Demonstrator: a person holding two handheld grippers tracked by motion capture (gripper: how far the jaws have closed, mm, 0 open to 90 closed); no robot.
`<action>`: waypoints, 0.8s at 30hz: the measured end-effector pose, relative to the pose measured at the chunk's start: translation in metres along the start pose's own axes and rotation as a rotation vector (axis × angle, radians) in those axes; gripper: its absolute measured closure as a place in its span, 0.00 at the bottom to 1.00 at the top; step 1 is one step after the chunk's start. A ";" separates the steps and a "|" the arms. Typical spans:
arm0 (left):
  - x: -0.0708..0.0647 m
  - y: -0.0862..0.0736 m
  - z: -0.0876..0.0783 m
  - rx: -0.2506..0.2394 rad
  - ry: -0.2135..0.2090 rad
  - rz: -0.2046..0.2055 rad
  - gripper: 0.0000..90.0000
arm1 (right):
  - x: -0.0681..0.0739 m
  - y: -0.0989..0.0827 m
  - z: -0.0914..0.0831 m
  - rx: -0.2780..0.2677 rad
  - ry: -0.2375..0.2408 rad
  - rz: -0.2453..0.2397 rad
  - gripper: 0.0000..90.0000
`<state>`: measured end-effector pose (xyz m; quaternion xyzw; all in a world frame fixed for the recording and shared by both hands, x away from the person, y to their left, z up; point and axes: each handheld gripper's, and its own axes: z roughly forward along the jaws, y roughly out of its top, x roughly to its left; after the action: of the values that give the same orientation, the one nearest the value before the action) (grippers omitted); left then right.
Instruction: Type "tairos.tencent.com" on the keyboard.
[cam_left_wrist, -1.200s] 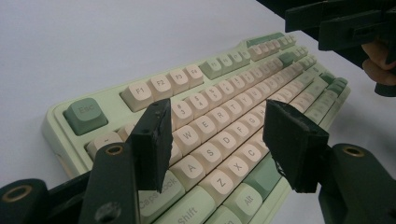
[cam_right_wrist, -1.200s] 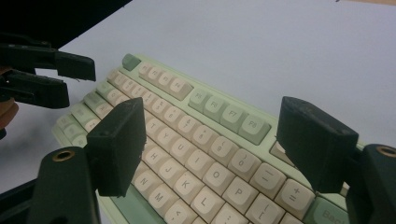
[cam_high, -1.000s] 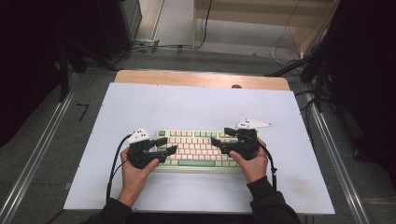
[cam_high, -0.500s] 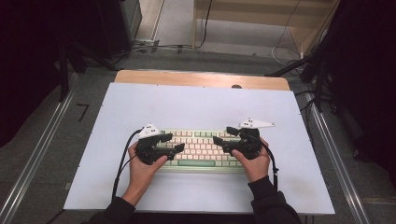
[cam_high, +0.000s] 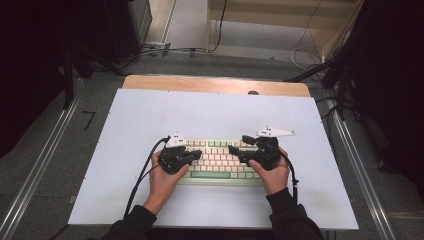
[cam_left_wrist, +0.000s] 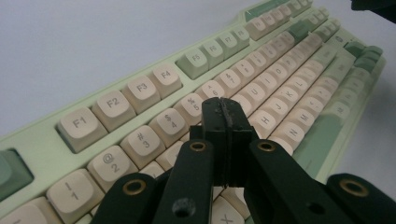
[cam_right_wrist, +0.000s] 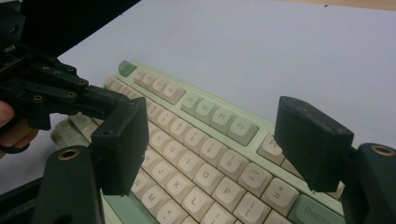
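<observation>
A pale green keyboard (cam_high: 220, 159) with cream keys lies on the white table near the front edge. My left gripper (cam_high: 196, 155) hovers over the keyboard's left end, pointing right. Its jaws have just been closing and now meet with nothing between them; in the left gripper view my left gripper (cam_left_wrist: 226, 112) has its tips above the number and letter rows of the keyboard (cam_left_wrist: 140, 88). My right gripper (cam_high: 233, 150) is over the right part, pointing left. In the right gripper view my right gripper (cam_right_wrist: 217, 140) stands open above the keyboard (cam_right_wrist: 205, 116), holding nothing, with the left gripper (cam_right_wrist: 70, 93) farther off.
The white table top (cam_high: 210, 110) stretches behind the keyboard to a wooden strip (cam_high: 215, 85) at its far edge. Metal rails (cam_high: 40, 170) run along both sides. Cables (cam_high: 142, 172) trail from the grippers toward the front edge.
My left hand has slid right, from the keyboard's left end to over its keys, and its jaws have come together. The right hand has stayed in place.
</observation>
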<state>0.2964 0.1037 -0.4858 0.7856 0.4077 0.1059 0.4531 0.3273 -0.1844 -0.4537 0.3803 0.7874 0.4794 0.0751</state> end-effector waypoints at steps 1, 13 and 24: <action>0.000 0.000 0.001 0.003 0.001 0.004 1.00 | 0.000 0.000 0.001 0.003 0.004 0.002 0.27; 0.001 -0.001 0.009 0.028 0.028 0.010 1.00 | -0.001 0.000 0.002 0.008 0.002 0.001 0.27; 0.003 0.000 0.009 0.029 0.025 0.004 1.00 | -0.001 -0.001 0.003 0.011 0.006 0.001 0.27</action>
<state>0.3027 0.1006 -0.4915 0.7915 0.4133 0.1108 0.4363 0.3287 -0.1832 -0.4558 0.3799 0.7900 0.4760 0.0705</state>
